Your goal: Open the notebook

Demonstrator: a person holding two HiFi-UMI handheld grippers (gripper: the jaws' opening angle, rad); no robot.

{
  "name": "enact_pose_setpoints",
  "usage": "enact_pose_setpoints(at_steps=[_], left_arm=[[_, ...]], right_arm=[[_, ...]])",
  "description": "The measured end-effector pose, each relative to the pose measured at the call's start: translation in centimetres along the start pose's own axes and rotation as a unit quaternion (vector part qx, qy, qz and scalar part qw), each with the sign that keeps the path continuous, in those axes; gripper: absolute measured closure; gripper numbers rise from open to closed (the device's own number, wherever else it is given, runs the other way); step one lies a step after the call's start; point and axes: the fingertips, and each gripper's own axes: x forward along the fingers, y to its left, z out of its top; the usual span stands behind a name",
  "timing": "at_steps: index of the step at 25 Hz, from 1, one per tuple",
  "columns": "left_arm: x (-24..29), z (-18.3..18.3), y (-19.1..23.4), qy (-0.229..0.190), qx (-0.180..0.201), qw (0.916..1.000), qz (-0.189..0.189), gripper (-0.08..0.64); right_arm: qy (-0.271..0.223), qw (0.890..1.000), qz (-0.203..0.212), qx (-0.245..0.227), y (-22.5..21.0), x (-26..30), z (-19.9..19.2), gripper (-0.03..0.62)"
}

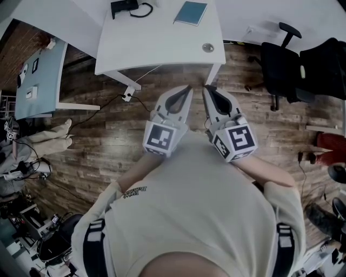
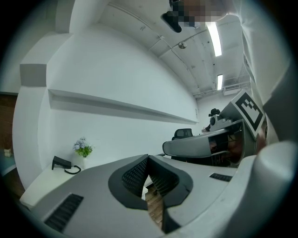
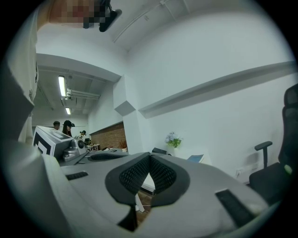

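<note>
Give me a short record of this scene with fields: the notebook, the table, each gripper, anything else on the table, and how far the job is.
notebook: closed, flat on the table's far side
table: white, ahead of the person
left gripper: fingers together, empty, over the wooden floor
right gripper: fingers together, empty, beside the left one
also on table: black device with cord
job: not begun, notebook untouched

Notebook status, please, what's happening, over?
Left tool, right tool: both shut, empty. Notebook closed on white table, not yet reached. Nothing on its cover.
</note>
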Motion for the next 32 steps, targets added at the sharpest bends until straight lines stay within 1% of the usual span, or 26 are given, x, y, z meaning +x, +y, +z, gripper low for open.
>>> enact_pose_setpoints(at_steps=[7, 13, 21, 28, 32], left_arm=[[1.4, -0.3, 0.8, -0.005, 0.007, 1.0000, 0.005, 0.548], [3.9, -0.7, 3.2, -0.004, 0.007, 1.0000, -0.003, 0.548], [8.5, -1.2, 7.8, 0.003, 0.003, 0.9999, -0.015, 0.548], [11.9, -1.3, 12.7, 0.017, -0.008, 0.9996, -0.020, 0.548], [13.9, -1.1, 15.5, 0.023, -0.013, 0.9992, -0.029, 0.548]], right_arm=[[-0.001, 1.000, 0.010, -0.002, -1.0, 1.6, -0.1, 0.589], [0.000, 1.000, 0.004, -0.001, -2.7, 4.6, 0.1, 0.589], [0.016, 1.000, -0.012, 0.010, -6.0, 10.1, -0.1, 0.589], [0.027, 0.999, -0.018, 0.020, -8.1, 15.7, 0.8, 0.589], [0.035, 0.999, -0.029, 0.027, -9.3, 19.0, 1.3, 0.589]])
